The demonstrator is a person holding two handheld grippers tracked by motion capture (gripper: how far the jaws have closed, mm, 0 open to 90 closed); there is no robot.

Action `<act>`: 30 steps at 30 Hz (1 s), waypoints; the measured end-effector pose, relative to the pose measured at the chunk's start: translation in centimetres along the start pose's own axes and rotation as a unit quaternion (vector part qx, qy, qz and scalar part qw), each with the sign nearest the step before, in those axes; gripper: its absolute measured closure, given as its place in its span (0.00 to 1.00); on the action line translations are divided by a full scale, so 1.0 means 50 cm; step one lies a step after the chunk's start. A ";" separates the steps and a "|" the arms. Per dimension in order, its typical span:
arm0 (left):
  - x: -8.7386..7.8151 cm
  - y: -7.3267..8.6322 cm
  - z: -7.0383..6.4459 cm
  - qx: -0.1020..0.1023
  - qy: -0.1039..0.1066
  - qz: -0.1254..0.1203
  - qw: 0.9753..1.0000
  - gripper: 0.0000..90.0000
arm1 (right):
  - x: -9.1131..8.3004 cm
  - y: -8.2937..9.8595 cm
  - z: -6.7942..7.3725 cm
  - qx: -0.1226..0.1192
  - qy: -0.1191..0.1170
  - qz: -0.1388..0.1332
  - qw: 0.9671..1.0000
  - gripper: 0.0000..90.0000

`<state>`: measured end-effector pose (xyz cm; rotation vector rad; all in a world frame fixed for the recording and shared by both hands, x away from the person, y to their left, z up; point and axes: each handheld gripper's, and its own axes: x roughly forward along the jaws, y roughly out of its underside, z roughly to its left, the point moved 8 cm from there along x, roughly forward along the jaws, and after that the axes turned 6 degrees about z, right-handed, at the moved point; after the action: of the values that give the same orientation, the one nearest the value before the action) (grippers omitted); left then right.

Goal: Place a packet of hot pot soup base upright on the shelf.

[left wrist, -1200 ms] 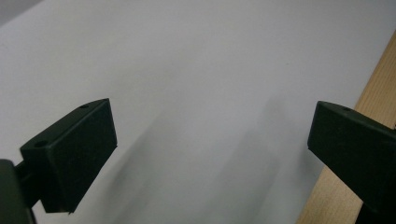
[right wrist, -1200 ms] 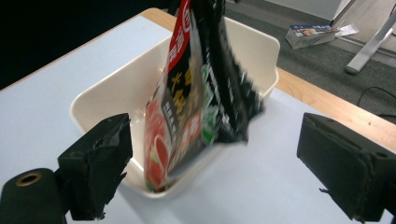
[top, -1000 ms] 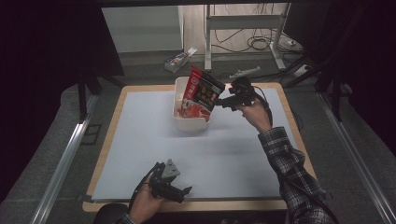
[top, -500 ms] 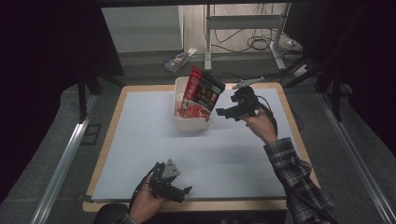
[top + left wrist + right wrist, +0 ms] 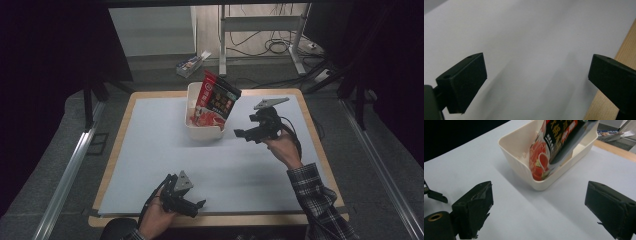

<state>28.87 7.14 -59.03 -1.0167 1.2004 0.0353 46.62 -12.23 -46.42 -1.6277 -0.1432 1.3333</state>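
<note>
A red and black snack bag (image 5: 216, 101) (image 5: 554, 143) stands tilted in a cream plastic bin (image 5: 192, 107) (image 5: 517, 147) at the back middle of the table. My right gripper (image 5: 241, 134) (image 5: 539, 212) hovers open to the right of the bin, jaws wide apart and empty, pointing at it. My left gripper (image 5: 196, 206) (image 5: 536, 82) rests open near the front edge of the white mat (image 5: 150, 145) (image 5: 529, 37), with nothing between its jaws.
The wooden table edge (image 5: 310, 120) (image 5: 609, 100) frames the mat. On the floor behind the table lie a small box (image 5: 191, 62), a metal stand (image 5: 260, 30) and cables (image 5: 280, 47). Metal rails (image 5: 70, 165) run along both sides.
My right gripper has let go of the snack bag and drawn back toward the right front, away from the bin. The bag stays leaning in the bin. The left gripper has not moved.
</note>
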 end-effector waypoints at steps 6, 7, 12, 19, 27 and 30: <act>-0.002 0.000 0.000 0.001 -0.001 -0.001 1.000 0.02 | -0.011 0.025 0.008 -0.005 0.000 0.010 1.000 0.04; -0.002 0.000 0.000 0.001 -0.001 -0.001 1.000 0.02 | -0.013 0.028 0.011 -0.006 -0.001 0.010 1.000 0.04; -0.003 0.000 0.000 0.002 -0.002 -0.002 1.000 0.02 | -0.022 0.048 0.025 -0.017 0.001 0.017 1.000 0.01; -0.003 -0.001 -0.001 0.004 -0.001 -0.001 1.000 0.02 | -0.038 0.086 0.025 -0.019 0.031 0.014 0.999 0.00; -0.003 -0.001 -0.003 0.005 -0.001 -0.001 1.000 0.02 | -0.058 0.139 0.018 -0.004 0.036 0.018 0.999 0.00; -0.002 -0.001 -0.004 0.006 -0.001 -0.001 1.000 0.02 | -0.066 0.159 0.018 -0.001 0.040 0.022 0.999 0.00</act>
<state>28.73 7.03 -58.90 -1.0067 1.1970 0.0280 40.96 -17.75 -49.87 -1.6915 -0.0612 1.2995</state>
